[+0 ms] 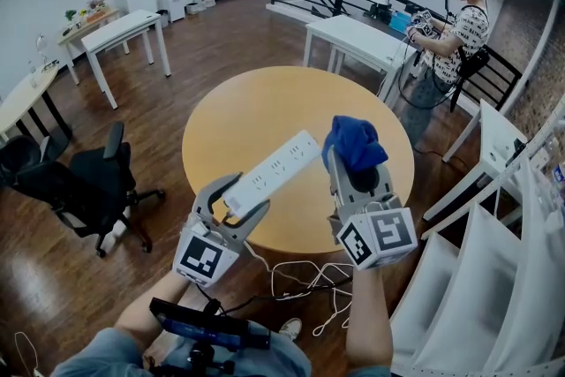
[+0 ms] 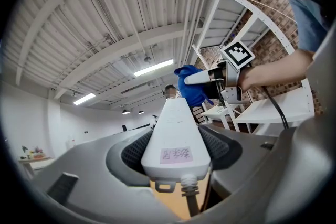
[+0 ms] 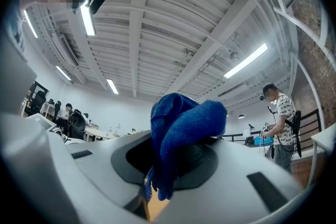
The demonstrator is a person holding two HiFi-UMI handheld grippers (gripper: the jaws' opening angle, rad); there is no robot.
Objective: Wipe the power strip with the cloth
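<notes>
Power strip (image 1: 272,170) is up in the air over the near edge of the round desk (image 1: 265,101), white, sockets facing up, running on a slant from lower left to upper right. The left gripper (image 1: 237,200) has it clamped at the cord end, one jaw pressing on each long side. In the left gripper view the strip (image 2: 176,136) runs straight out from between the dark pads (image 2: 134,157), pink label near the camera, cord plugged in just under it. That cord (image 1: 300,278) drops off the near end and loops down to the wooden floor (image 1: 177,57). At the strip's far tip sits the cloth (image 1: 355,143), a blue bunched wad, just beside the end of the strip; whether the two touch, I can't tell. The right gripper (image 1: 357,168) is clenched on that cloth, and the right gripper view shows the blue fabric (image 3: 178,136) pinched between the jaws, bulging over the top and trailing a tail below. From the left gripper view you catch the right gripper (image 2: 210,78) head-on beyond the strip with the blue cloth (image 2: 190,84) at its front. Further out: a black office chair (image 1: 88,181) to the left, white desks (image 1: 132,26) along the back, white shelving (image 1: 494,216) on the right, and a second person (image 1: 450,31) standing at a far desk.
</notes>
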